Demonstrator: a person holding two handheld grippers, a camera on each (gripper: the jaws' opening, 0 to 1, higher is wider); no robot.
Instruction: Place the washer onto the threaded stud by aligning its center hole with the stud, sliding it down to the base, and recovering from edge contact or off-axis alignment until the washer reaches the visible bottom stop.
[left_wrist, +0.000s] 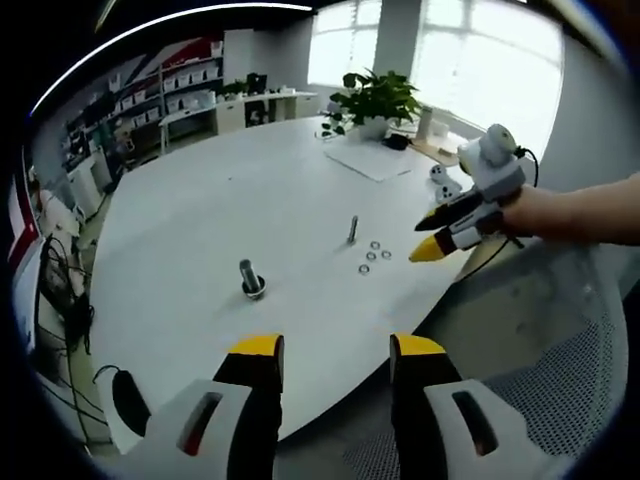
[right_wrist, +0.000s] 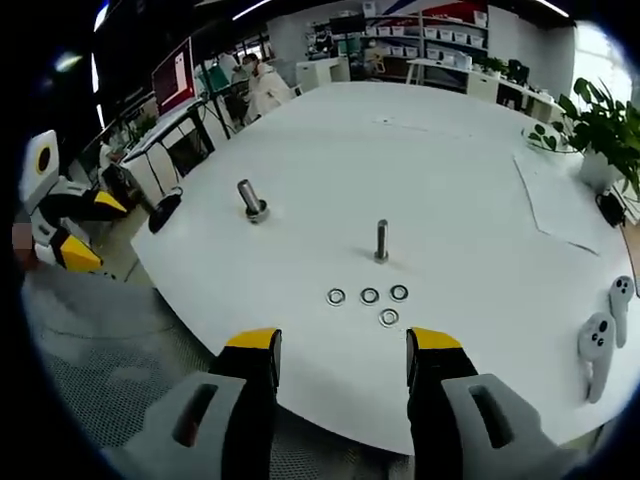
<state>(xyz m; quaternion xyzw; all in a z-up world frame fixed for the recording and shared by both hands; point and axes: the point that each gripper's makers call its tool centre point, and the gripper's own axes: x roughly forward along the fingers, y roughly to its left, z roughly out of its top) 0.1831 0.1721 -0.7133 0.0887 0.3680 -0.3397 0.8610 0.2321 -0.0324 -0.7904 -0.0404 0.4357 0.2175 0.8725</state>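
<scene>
A slim threaded stud (right_wrist: 381, 241) stands upright on the white table (right_wrist: 450, 150), also seen as the stud (left_wrist: 352, 229) in the left gripper view. Several loose washers (right_wrist: 369, 296) lie just in front of it, the same washers (left_wrist: 374, 255) showing small in the left gripper view. A thicker stud on a round base (right_wrist: 250, 200) stands apart to one side, appearing as the thick stud (left_wrist: 250, 279) nearer my left gripper. My left gripper (left_wrist: 333, 352) is open and empty, short of the table edge. My right gripper (right_wrist: 343, 345) is open and empty, near the washers; it appears as the right gripper (left_wrist: 432, 238).
A potted plant (left_wrist: 377, 102) and a sheet of paper (left_wrist: 372, 158) sit at the table's far side. Two white controllers (right_wrist: 603, 330) lie near one edge. A mesh chair (left_wrist: 560, 380) is below the grippers. Desks, shelves and a person are beyond the table.
</scene>
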